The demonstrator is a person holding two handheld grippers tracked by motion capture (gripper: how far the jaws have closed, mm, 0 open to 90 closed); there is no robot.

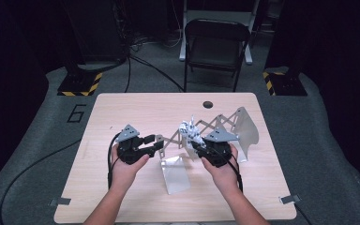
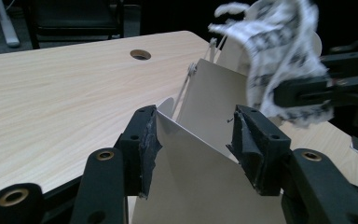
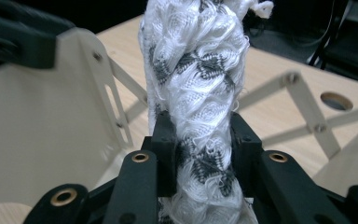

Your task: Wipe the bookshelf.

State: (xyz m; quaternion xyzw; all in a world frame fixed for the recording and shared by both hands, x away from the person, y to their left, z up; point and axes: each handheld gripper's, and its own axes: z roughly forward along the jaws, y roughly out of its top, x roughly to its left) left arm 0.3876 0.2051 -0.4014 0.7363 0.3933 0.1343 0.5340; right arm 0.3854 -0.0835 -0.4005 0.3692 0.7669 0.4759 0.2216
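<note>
Clamping a bunched white cloth (image 3: pixel 196 93) upright, right gripper (image 3: pixel 200 154), left gripper (image 2: pixel 196 140) spread loosely around a white rack panel (image 2: pixel 205 186) edge

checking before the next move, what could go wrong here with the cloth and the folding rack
1. The left gripper only straddles the rack's end panel, apparently without clamping it, so the panel may slip free.
2. The right gripper pinches a bunched cloth whose loose end could snag the scissor arms.

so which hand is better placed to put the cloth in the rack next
Right: its tongs are shut on the cloth, beside the rack. The left tongs straddle its end plate.
</note>
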